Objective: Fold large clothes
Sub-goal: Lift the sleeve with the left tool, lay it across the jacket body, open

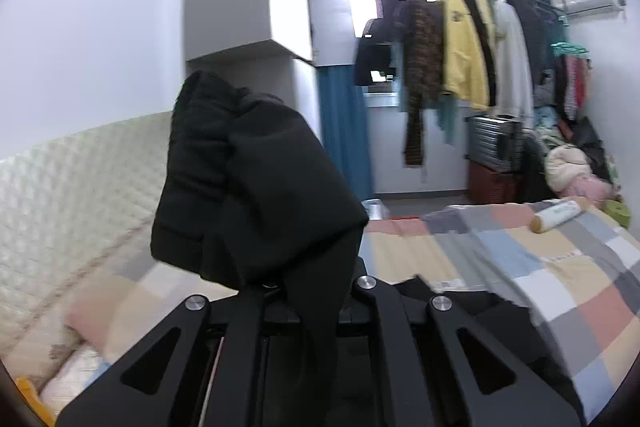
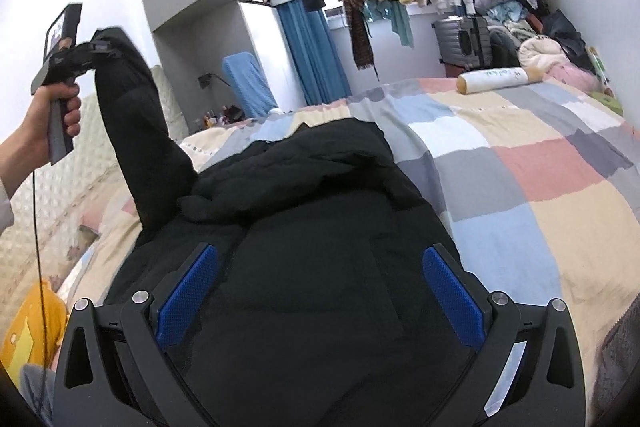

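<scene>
black jacket (image 1: 256,187) sleeve hides left hand-held gripper (image 1: 276,287) tips.

Your left hand (image 2: 48,123) holds the left gripper (image 2: 100,47) raised high, its jaws pinched together on black fabric. Your right gripper (image 2: 320,291) points forward and low, with its blue pads (image 2: 188,291) spread wide apart.

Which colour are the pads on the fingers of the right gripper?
Blue, with a fine textured surface; the pads show best in the right wrist view.
</scene>
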`<state>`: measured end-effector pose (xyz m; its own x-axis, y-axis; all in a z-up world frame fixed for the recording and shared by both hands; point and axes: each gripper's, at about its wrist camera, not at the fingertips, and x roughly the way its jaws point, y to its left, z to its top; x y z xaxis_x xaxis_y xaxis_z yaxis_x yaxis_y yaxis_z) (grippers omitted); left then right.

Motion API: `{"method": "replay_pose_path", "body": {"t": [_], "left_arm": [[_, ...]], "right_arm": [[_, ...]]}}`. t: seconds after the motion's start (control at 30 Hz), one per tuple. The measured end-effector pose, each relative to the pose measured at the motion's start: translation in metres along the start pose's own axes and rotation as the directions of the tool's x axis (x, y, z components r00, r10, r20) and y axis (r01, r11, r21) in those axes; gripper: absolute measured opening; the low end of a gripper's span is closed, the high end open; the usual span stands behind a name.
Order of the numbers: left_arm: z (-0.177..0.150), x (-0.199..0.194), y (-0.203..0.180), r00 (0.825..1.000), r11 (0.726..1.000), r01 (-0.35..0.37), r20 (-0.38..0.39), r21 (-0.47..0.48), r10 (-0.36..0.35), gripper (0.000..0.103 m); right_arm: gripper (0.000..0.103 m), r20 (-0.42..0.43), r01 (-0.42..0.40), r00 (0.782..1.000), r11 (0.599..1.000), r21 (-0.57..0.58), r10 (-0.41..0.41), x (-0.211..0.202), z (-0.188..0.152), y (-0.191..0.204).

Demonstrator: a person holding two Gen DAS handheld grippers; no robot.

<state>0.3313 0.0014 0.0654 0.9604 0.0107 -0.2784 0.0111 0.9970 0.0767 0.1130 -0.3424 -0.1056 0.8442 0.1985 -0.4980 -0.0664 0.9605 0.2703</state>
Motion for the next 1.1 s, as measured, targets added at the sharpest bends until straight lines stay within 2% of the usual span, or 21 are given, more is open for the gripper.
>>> {"method": "replay_pose_path", "body": {"t": [0.2,0.3,0.4,0.53,0.63,0.77,0.8,0.87,0.9,1.0,1.1], "left_arm": [[-0.019,0.019,-0.071,0.994,0.993,0.111,0.001,0.031,-0.111,0.008],[-0.040,0.028,-0.112,0.985,0.983,0.174,-0.011,0.066,-0.173,0.008],[-0.061,0.039,-0.145,0.972,0.967,0.234,-0.045,0.099,-0.230,0.008],[-0.098,0.063,-0.182,0.942,0.943,0.319,-0.145,0.095,-0.303,0.008],[-0.122,0.076,-0.204,0.927,0.935,0.341,-0.201,0.101,-0.316,0.008],[-0.159,0.097,-0.228,0.896,0.923,0.369,-0.305,0.104,-0.324,0.008],[-0.170,0.106,-0.233,0.882,0.924,0.368,-0.356,0.107,-0.310,0.008],[-0.185,0.118,-0.241,0.873,0.930,0.349,-0.402,0.120,-0.276,0.008],[-0.188,0.121,-0.241,0.872,0.932,0.342,-0.410,0.119,-0.268,0.008],[-0.190,0.129,-0.242,0.853,0.938,0.337,-0.449,0.081,-0.267,0.008],[-0.186,0.123,-0.246,0.859,0.934,0.340,-0.440,0.110,-0.261,0.008]], "right_arm": [[0.103,-0.025,0.008,1.000,0.999,0.038,-0.007,0.010,-0.003,-0.012],[0.103,-0.053,0.027,0.998,0.998,0.059,-0.024,0.017,-0.005,-0.019],[0.103,-0.061,0.035,0.998,0.996,0.082,-0.030,0.021,-0.007,-0.027],[0.103,-0.072,0.052,0.996,0.992,0.116,-0.044,0.027,-0.007,-0.039],[0.103,-0.082,0.057,0.996,0.989,0.139,-0.046,0.032,-0.008,-0.048],[0.103,-0.089,0.067,0.995,0.986,0.153,-0.054,0.038,-0.010,-0.055],[0.103,-0.096,0.066,0.994,0.985,0.159,-0.051,0.040,-0.010,-0.057],[0.103,-0.104,0.050,0.994,0.982,0.182,-0.031,0.042,-0.011,-0.061],[0.103,-0.099,0.050,0.995,0.982,0.185,-0.032,0.041,-0.011,-0.062],[0.103,-0.101,0.054,0.994,0.983,0.177,-0.036,0.041,-0.013,-0.063],[0.103,-0.117,0.061,0.992,0.981,0.184,-0.040,0.046,-0.015,-0.066]]}}
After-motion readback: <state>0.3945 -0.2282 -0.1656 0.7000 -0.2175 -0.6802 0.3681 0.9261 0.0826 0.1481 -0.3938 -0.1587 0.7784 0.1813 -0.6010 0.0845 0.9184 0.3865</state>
